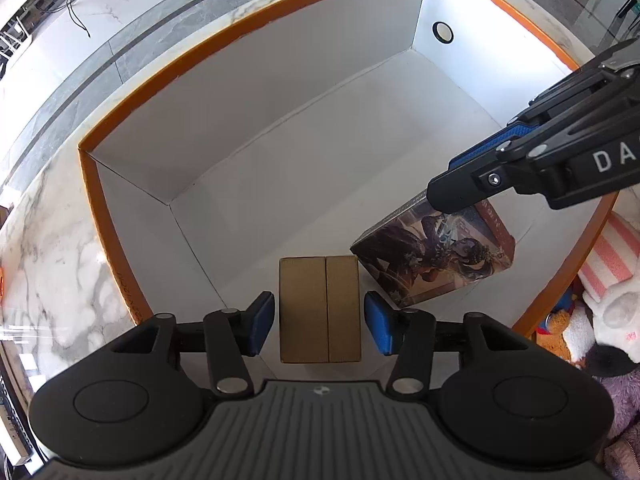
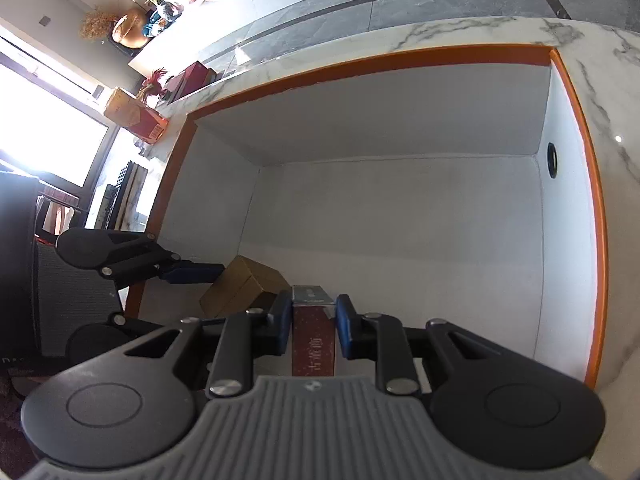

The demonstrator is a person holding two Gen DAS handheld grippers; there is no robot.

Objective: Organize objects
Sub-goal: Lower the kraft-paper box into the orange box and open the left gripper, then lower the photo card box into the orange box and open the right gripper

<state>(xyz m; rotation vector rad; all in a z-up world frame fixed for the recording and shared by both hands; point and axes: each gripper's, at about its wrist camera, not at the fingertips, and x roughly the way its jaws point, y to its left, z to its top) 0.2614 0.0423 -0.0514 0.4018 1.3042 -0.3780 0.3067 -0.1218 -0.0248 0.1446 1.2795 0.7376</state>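
A small gold box (image 1: 320,308) lies on the floor of a big white box with an orange rim (image 1: 240,28), near its front wall. My left gripper (image 1: 320,324) points down over the gold box and straddles it. Its blue pads (image 1: 262,324) stand a little off both sides, so it is open. To the right, a picture-printed box (image 1: 432,264) with a red spine (image 2: 314,340) is tilted beside the gold box (image 2: 244,288), with my right gripper (image 2: 314,322) shut on it. The right gripper (image 1: 444,194) reaches in from the upper right.
The white box (image 2: 360,62) sits on a marble counter (image 1: 48,264); one end wall has a round hole (image 1: 443,32). Plush toys (image 1: 600,320) lie outside its right side. Red and tan cartons (image 2: 134,120) stand on the counter's far left. Most of the white floor (image 2: 400,232) is bare.
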